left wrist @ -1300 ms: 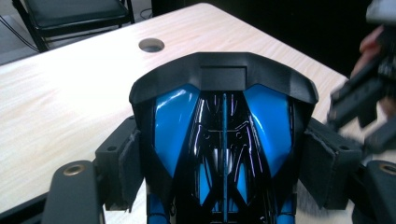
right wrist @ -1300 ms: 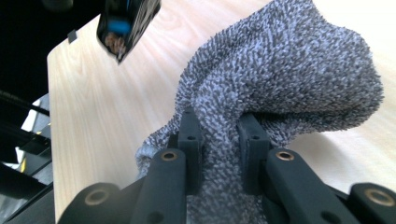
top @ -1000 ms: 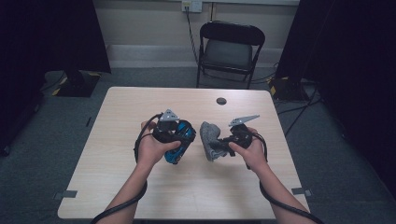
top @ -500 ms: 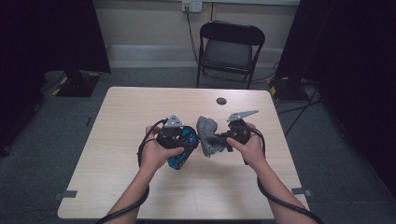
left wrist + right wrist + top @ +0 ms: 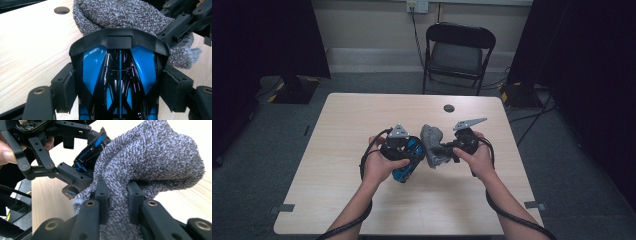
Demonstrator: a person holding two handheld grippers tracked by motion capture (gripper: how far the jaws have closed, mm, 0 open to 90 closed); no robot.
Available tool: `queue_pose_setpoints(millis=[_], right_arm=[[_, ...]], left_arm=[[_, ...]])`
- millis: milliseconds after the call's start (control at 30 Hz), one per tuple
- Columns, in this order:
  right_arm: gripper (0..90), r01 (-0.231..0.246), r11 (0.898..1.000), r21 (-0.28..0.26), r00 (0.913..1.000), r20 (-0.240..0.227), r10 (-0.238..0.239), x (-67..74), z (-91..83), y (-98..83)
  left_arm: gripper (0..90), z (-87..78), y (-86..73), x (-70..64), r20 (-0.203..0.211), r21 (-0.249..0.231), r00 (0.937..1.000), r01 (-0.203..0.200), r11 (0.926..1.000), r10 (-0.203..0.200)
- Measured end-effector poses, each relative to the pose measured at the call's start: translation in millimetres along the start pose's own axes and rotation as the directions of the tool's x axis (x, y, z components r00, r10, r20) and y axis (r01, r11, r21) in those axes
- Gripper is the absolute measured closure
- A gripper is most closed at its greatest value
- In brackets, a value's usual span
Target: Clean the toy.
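Blue and glossy black plastic marks the toy car (image 5: 406, 164), which is clamped across its body by the left claw (image 5: 408, 159) and held just above the pale wooden surface (image 5: 337, 150), a little left of its centre. In the left gripper view the car's black spoiler (image 5: 119, 40) is seen pressed up against the grey terry cloth (image 5: 130, 15), which lies at twelve o'clock from the car. At three o'clock from the car in the high view, the cloth (image 5: 433, 145) is bunched and pinched tight by the right claw (image 5: 443, 150); the pads are closed on a fold of it in the right gripper view (image 5: 117, 202).

The step in hand is judged to be the wiping of the car: cloth and car are brought together at the middle of the surface, touching. For the next move, the cloth would need to be rubbed along the car's shell while the car is kept steady, with the pinch held firm so that the fold is not lost.

A small dark round hole (image 5: 449, 108) is seen at twelve o'clock on the surface, and a black folding chair (image 5: 458, 55) stands beyond it. No brand, label or readable writing can be made out on the car or the cloth.
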State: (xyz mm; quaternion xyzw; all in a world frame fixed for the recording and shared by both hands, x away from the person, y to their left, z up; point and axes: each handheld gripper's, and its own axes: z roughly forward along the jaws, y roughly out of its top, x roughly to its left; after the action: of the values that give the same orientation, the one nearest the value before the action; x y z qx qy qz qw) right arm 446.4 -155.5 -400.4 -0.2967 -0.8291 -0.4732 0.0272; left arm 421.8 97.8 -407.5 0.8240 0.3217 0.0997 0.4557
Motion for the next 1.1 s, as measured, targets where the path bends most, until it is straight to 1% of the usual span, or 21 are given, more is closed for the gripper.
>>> queue_pose_setpoints(millis=[100,533,633,700,800,867,1000,1100], right_arm=[[75.8,0.001,1.000,0.006,1.0000,0.003,-0.001,-0.5,0.6,-1.4],[75.8,0.003,1.000,0.005,1.0000,-0.002,-0.003,-0.2,4.6,-4.3],[75.7,0.008,1.000,0.009,0.9999,-0.007,-0.008,-0.4,6.0,-5.5],[75.7,0.006,1.000,0.011,0.9999,-0.010,-0.006,-0.6,7.3,-7.2],[75.7,0.005,1.000,0.009,0.9998,-0.020,-0.005,1.3,10.1,-8.8],[75.7,0.007,1.000,0.013,0.9997,-0.024,-0.006,2.3,11.5,-9.2],[75.7,-0.001,1.000,0.008,0.9996,-0.027,0.002,1.7,12.6,-10.4],[75.7,0.004,1.000,0.018,0.9997,-0.025,-0.004,2.8,14.4,-10.7]], left_arm=[[25.3,-0.8,1.8,-1.5,0.004,-0.007,1.0000,-0.003,1.0000,0.003],[25.3,0.2,4.3,-3.5,0.002,0.003,1.0000,-0.007,1.0000,0.007],[25.3,-1.0,5.8,-3.2,0.007,-0.008,1.0000,0.003,1.0000,-0.003],[25.3,-1.6,7.5,-3.6,0.008,-0.016,1.0000,0.001,0.9999,-0.001],[25.3,-1.0,9.1,-4.1,0.011,-0.010,0.9999,-0.003,0.9999,0.003],[25.3,-0.6,9.3,-3.8,0.011,-0.010,0.9999,0.002,0.9999,-0.002],[25.3,-0.2,9.4,-3.8,0.011,-0.005,0.9999,0.001,1.0000,-0.001],[25.3,0.5,9.8,-3.8,0.010,-0.001,1.0000,-0.001,1.0000,0.001]])
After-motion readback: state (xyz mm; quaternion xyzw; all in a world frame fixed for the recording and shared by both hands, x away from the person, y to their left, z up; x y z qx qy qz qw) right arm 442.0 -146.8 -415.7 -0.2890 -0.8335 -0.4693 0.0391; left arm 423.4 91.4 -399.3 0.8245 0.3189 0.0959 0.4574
